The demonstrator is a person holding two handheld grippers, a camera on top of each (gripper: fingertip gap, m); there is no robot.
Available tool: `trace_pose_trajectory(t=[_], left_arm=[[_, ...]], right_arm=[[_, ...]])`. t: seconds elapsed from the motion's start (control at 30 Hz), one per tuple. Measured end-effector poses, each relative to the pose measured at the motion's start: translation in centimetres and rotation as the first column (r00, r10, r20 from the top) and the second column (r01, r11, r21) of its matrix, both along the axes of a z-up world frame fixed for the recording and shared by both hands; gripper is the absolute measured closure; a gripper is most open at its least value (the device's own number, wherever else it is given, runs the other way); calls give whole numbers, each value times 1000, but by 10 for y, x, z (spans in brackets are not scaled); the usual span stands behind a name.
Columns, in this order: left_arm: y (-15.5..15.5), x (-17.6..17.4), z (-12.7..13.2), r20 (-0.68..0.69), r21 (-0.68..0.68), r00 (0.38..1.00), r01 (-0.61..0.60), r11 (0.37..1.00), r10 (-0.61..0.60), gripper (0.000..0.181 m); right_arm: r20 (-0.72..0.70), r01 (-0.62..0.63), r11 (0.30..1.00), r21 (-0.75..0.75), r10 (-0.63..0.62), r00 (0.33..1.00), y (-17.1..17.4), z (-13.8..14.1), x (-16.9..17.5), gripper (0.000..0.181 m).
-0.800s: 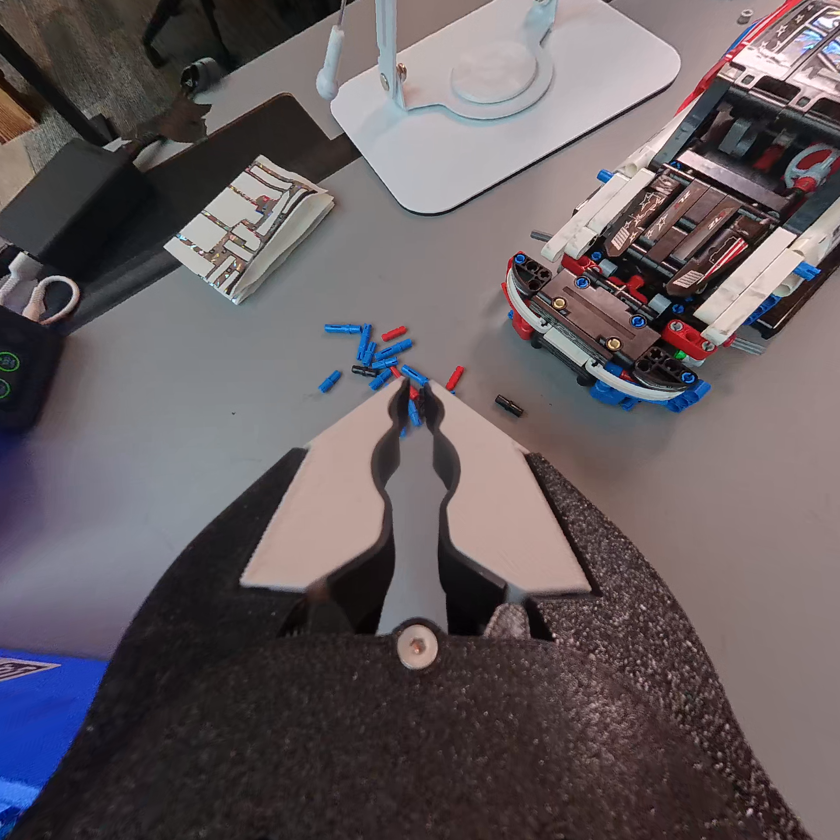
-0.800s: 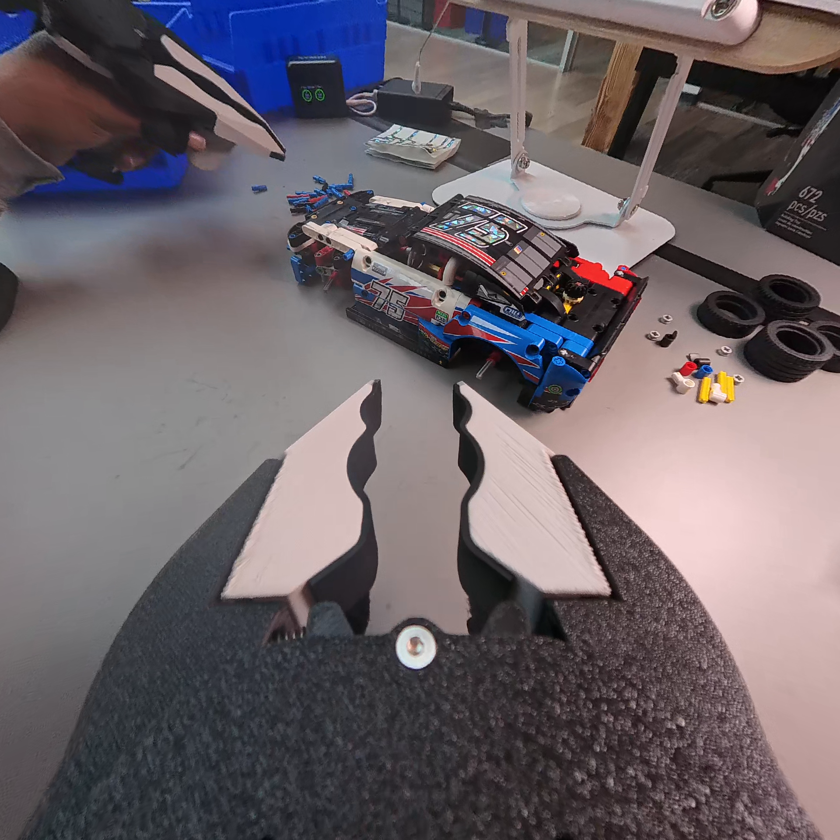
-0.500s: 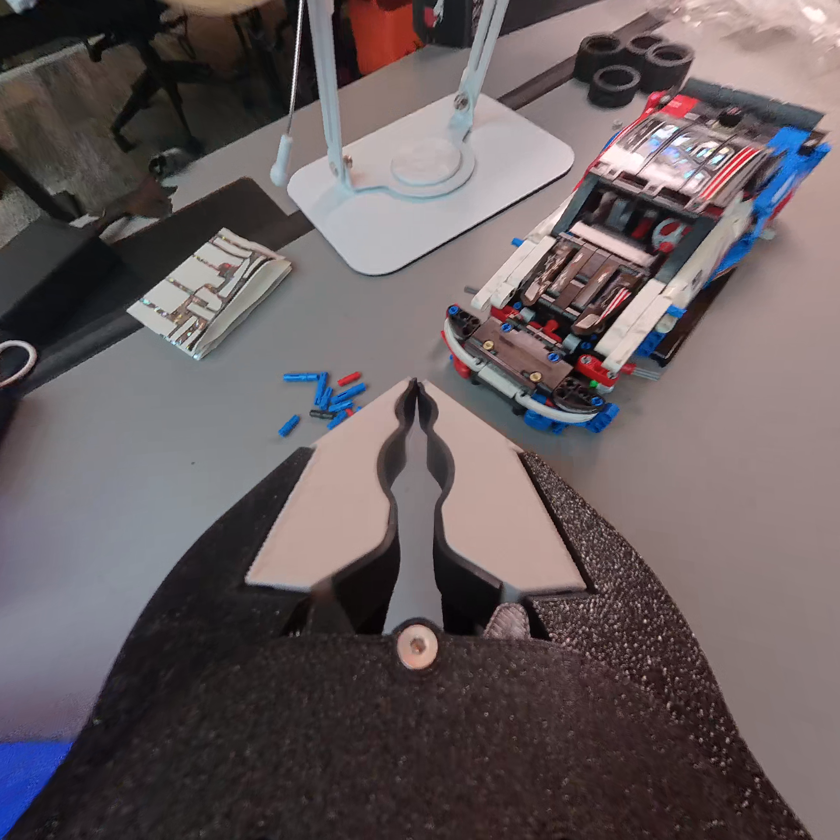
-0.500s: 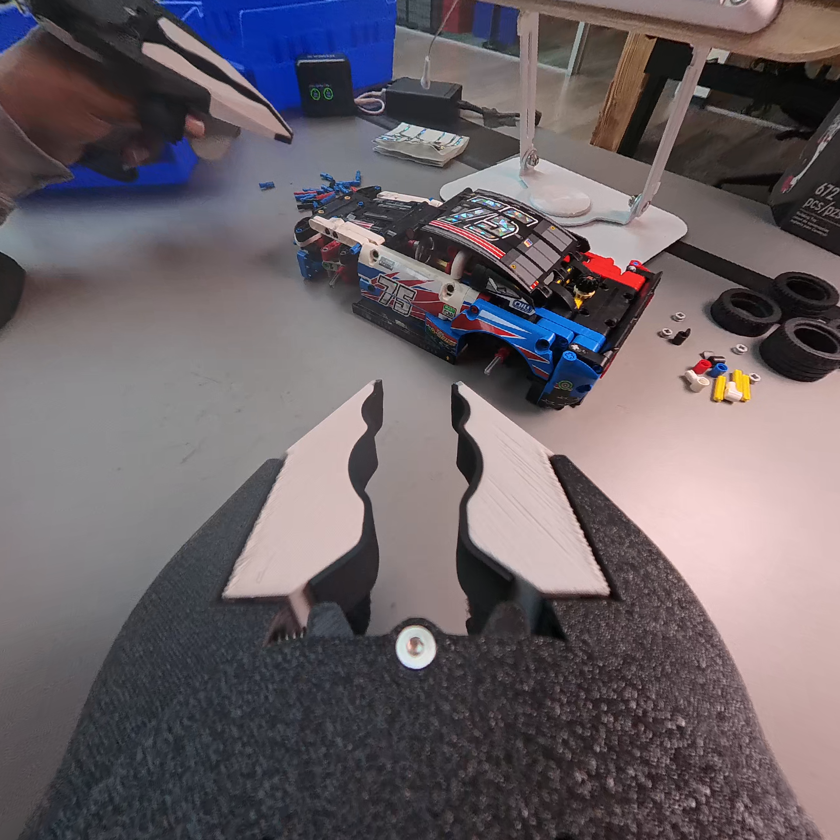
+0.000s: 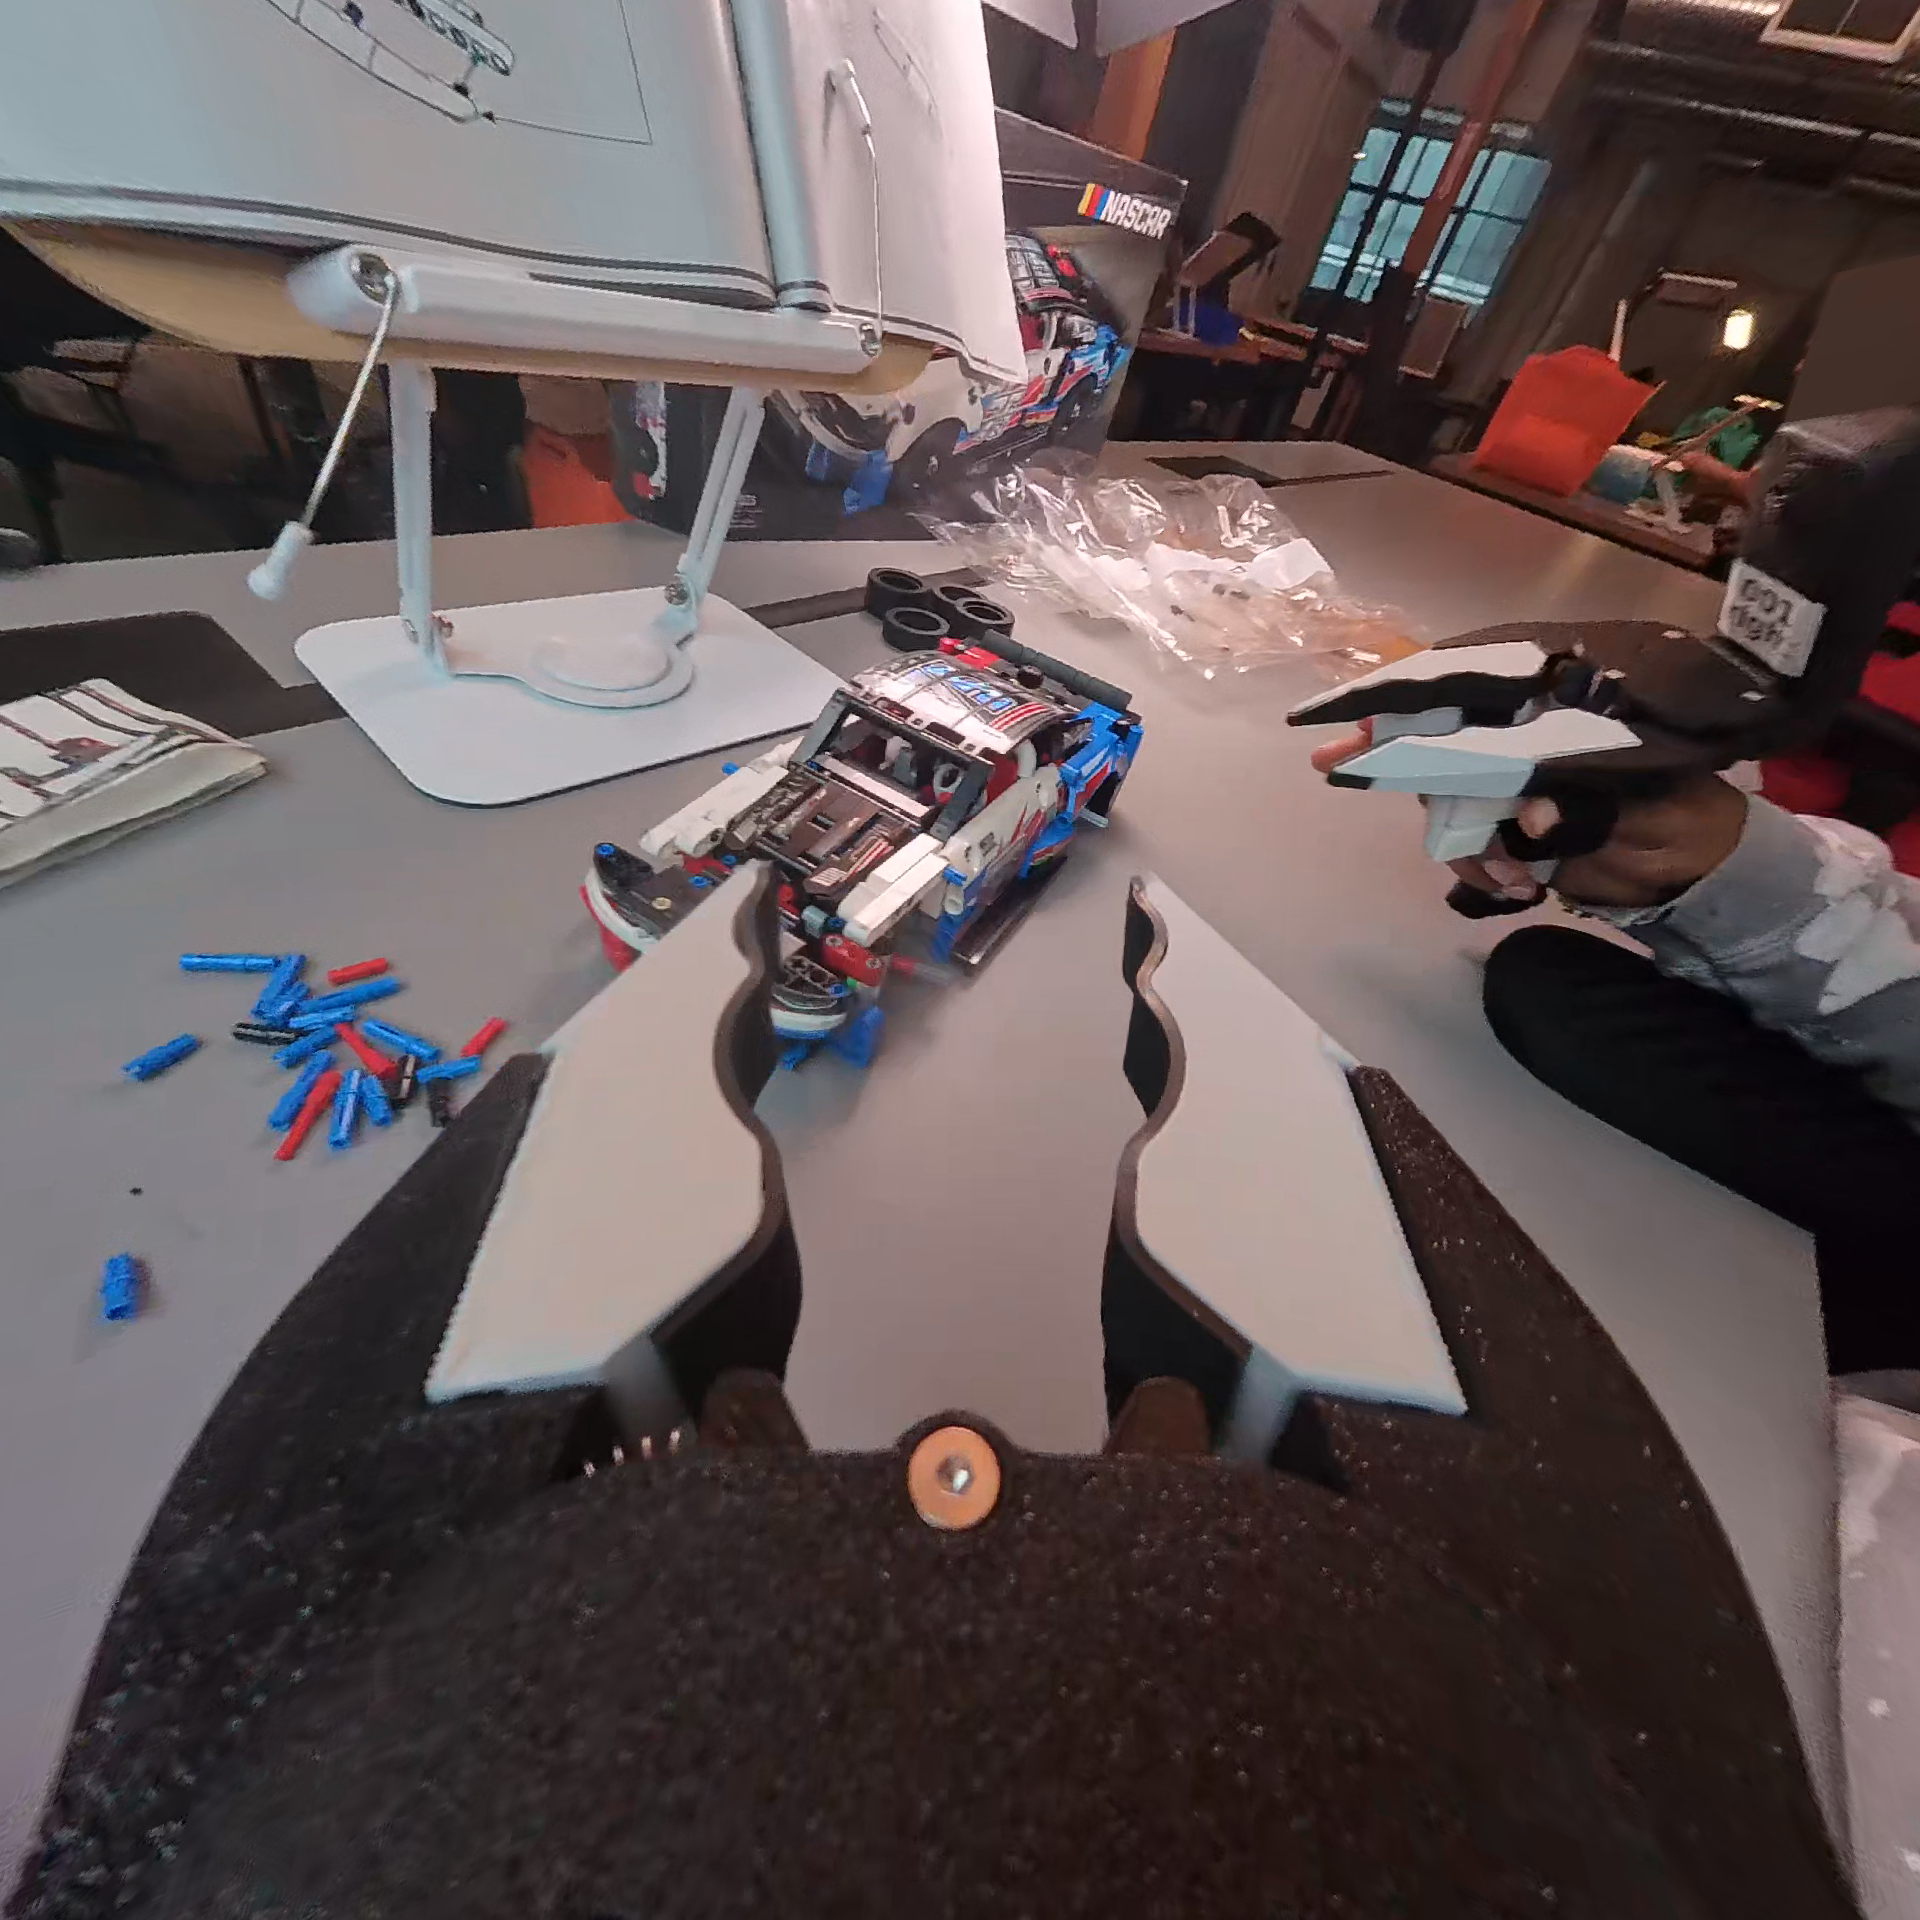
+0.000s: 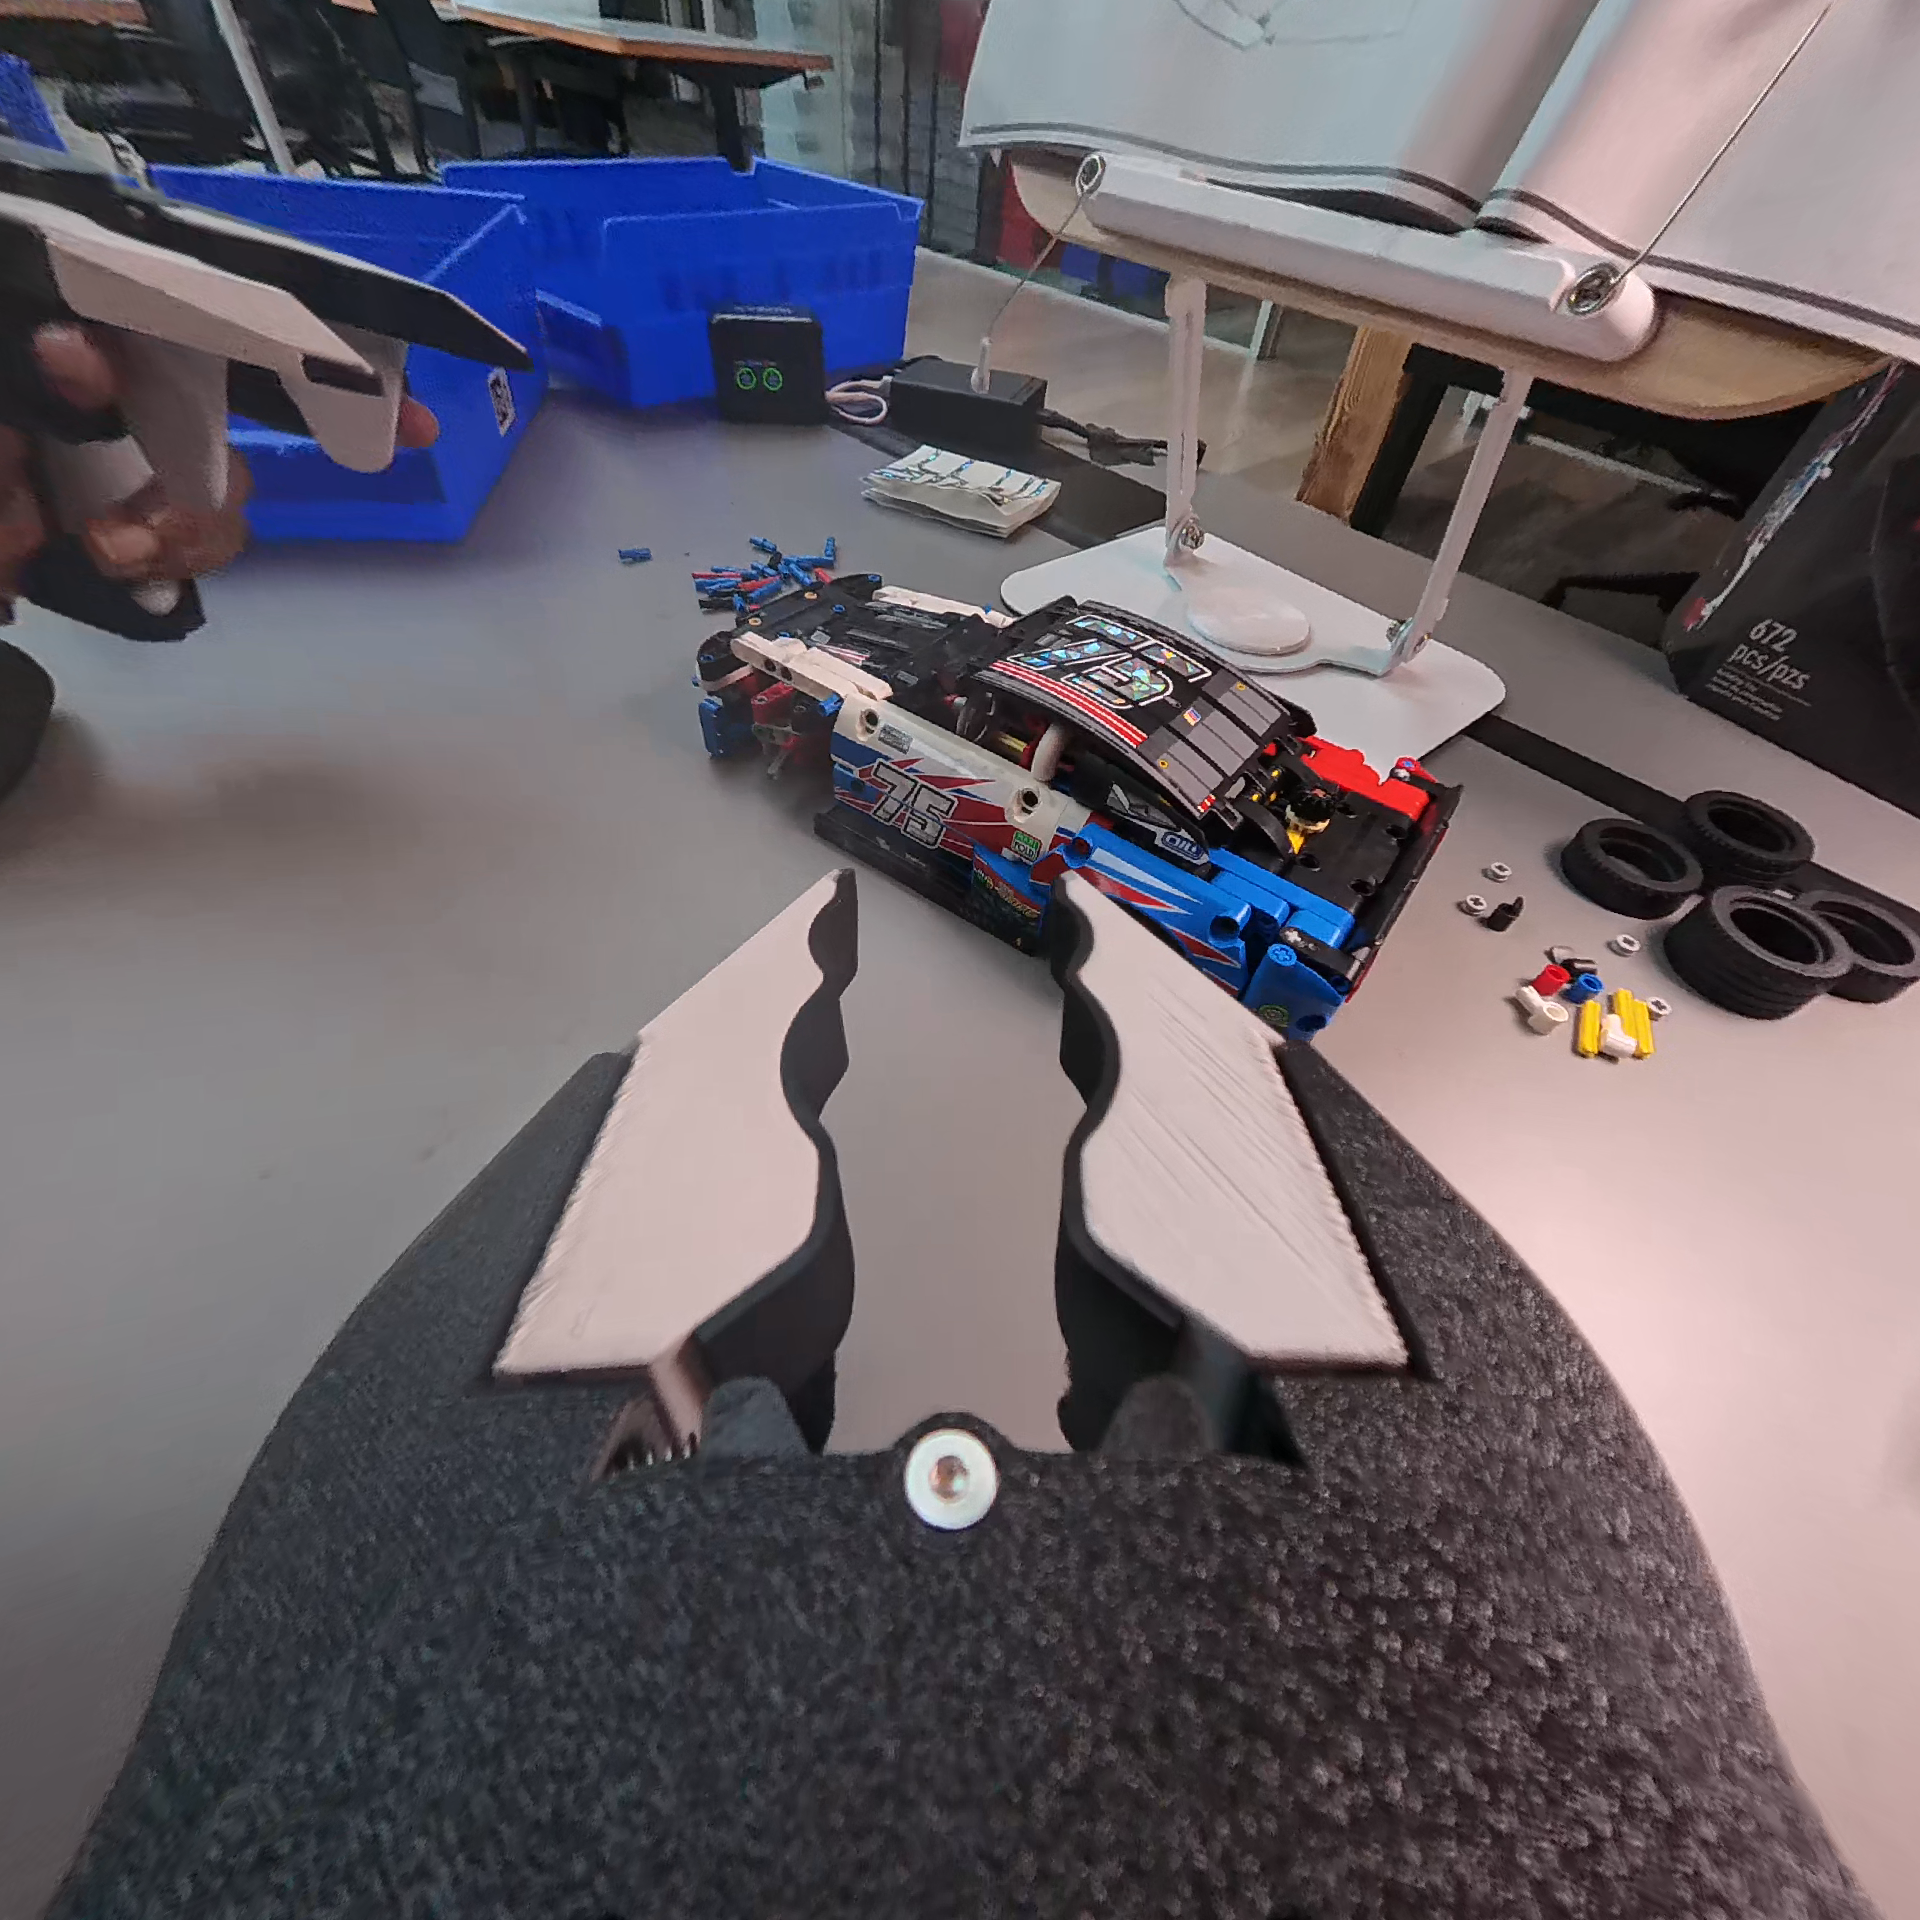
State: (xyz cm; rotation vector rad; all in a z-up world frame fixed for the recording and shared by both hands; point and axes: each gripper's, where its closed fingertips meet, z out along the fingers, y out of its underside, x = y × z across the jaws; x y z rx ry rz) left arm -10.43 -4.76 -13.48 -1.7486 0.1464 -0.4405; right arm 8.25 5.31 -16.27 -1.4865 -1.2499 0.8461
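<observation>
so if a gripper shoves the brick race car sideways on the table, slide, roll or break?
Probably slides: the brick race car sits on its chassis, its tyres lying loose beside it. Likely stiff as a whole, but the front bumper parts look exposed and may pop off. Both the left gripper and right gripper are open, touching nothing.

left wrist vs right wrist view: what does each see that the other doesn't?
Left wrist only: crumpled clear plastic bags behind the car, and the right gripper, open, off to the side.

Right wrist only: blue bins, a black box with green lights, small yellow, red and white parts, and the left gripper, open.

Both: the brick race car, scattered blue and red pins, black tyres, white book stand, folded sticker sheet.
</observation>
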Motion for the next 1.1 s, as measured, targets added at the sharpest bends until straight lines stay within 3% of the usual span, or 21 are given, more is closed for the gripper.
trace_pose_trajectory(t=[0.13, 0.3, 0.57, 0.63, 0.77, 0.93, 1.1], left_arm=[[-7, 8, 3, 83, 24, 994, 68, 997, -69, 157], [-6, 7, 0, 60, 52, 995, 71, 996, -74, 181], [-3, 8, 2, 12, 107, 999, 33, 994, -34, 181], [-1, 4, -1, 21, 106, 1000, 15, 994, -18, 181], [3, -5, -9, 36, 71, 999, -34, 997, 32, 156], [4, -17, -6, 84, 78, 995, -69, 995, 63, 152], [5, -20, -10, 121, 61, 991, -61, 996, 53, 153]], right_arm=[[18, 7, 998, 61, -8, 1000, 4, 3, -6, 175], [42, 54, 994, 96, -58, 997, 22, 10, -14, 181], [-79, 123, 989, 86, -117, 990, 61, 53, -42, 181], [-89, 170, 978, 122, -160, 983, 81, 67, -52, 172], [-129, 246, 957, 156, -228, 965, 120, 93, -77, 149], [-177, 365, 904, 224, -330, 927, 176, 115, -105, 146], [-209, 407, 899, 161, -372, 905, 217, 127, -127, 147]])
